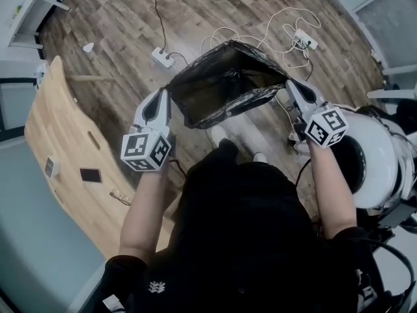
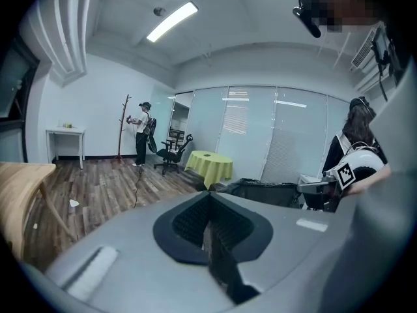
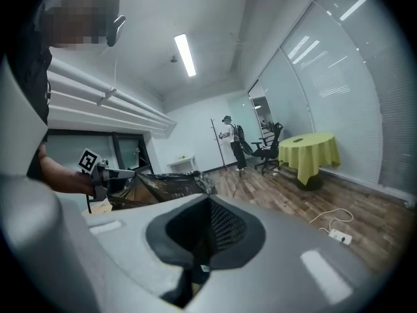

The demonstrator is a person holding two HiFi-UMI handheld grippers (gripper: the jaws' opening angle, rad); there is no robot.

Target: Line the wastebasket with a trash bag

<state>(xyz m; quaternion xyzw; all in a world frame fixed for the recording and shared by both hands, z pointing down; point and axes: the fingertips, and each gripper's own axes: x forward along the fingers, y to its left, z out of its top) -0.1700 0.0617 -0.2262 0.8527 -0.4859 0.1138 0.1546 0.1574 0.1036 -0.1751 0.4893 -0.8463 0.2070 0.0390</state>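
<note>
A black trash bag (image 1: 225, 83) hangs stretched open above the wooden floor, its mouth facing up, held between both grippers. My left gripper (image 1: 166, 93) is shut on the bag's left rim, and my right gripper (image 1: 288, 85) is shut on the right rim. In the left gripper view the jaws (image 2: 210, 207) are closed with thin dark film between them; the bag (image 2: 267, 191) and the other gripper (image 2: 319, 188) lie beyond. The right gripper view shows closed jaws (image 3: 208, 217) and the bag (image 3: 166, 184). I cannot make out a wastebasket; a pale shape (image 1: 231, 132) sits below the bag.
A light wooden table (image 1: 65, 149) with a phone (image 1: 90, 175) stands at left. Power strips (image 1: 163, 57) and white cables (image 1: 287, 25) lie on the floor beyond the bag. A white round object (image 1: 378, 162) is close at right. Farther off are a yellow-clothed table (image 2: 208, 165), an office chair (image 2: 171, 155) and a standing person (image 2: 141, 132).
</note>
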